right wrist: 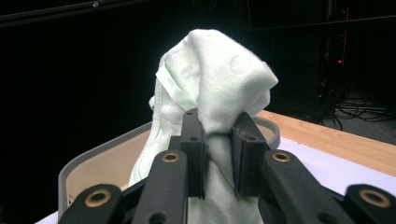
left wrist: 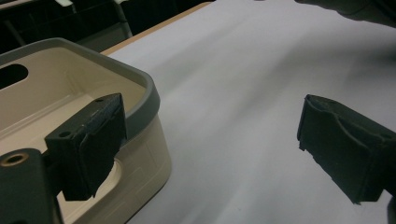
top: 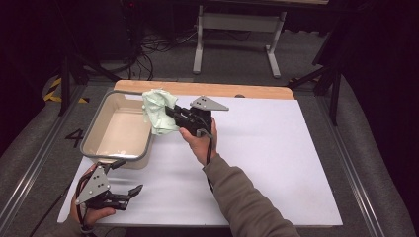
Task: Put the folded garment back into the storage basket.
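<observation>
Centrally in high view, my right gripper (top: 170, 111) clenched on pale green cloth (top: 158, 111), cloth bunched between jaws, hanging over right rim of beige tub (top: 94, 133). Right gripper view: cloth (right wrist: 215, 88) rises above jaws, tub rim (right wrist: 88, 158) behind. Lower left of high view, my left gripper (top: 132, 191) released, jaws wide apart, just beside tub's near corner, over white mat (top: 267, 163).

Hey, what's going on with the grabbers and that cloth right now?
Right gripper shut on pale green cloth, at bin rim. Left gripper open, low. Nothing blocking.
</observation>
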Demonstrator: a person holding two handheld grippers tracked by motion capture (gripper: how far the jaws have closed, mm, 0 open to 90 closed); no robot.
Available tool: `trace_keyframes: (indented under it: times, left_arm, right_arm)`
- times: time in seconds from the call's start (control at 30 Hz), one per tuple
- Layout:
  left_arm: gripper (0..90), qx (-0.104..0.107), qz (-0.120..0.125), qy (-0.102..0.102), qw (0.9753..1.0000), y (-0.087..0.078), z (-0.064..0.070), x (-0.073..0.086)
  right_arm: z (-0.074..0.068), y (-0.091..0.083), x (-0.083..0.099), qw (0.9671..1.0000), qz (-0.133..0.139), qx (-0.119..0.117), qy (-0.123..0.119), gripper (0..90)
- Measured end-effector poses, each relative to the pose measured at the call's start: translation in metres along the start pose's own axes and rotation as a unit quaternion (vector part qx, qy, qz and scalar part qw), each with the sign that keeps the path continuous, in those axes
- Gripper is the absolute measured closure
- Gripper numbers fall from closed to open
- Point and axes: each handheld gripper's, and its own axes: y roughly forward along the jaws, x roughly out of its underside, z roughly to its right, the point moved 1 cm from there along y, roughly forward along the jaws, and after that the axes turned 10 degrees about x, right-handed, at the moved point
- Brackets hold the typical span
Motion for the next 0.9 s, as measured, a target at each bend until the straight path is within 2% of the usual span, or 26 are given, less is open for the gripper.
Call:
trace_keyframes:
  times: [0.23, 0.47, 0.9]
  left_arm:
    - [9.2, -0.001, 0.001, 0.002, 1.0, 0.0, -0.001, 0.0]
    - [9.3, 0.006, -0.001, 0.002, 1.0, 0.0, 0.0, 0.001]
    - [9.7, 0.011, 0.008, -0.007, 0.9999, -0.002, -0.001, 0.001]
  right_arm:
    - [-0.013, 0.015, 0.001, 1.0, -0.002, -0.01, -0.001, 77.8]
    - [-0.024, 0.026, 0.002, 1.0, 0.004, -0.001, 0.001, 77.7]
    - [-0.039, 0.049, 0.015, 0.9999, -0.013, -0.001, 0.002, 77.6]
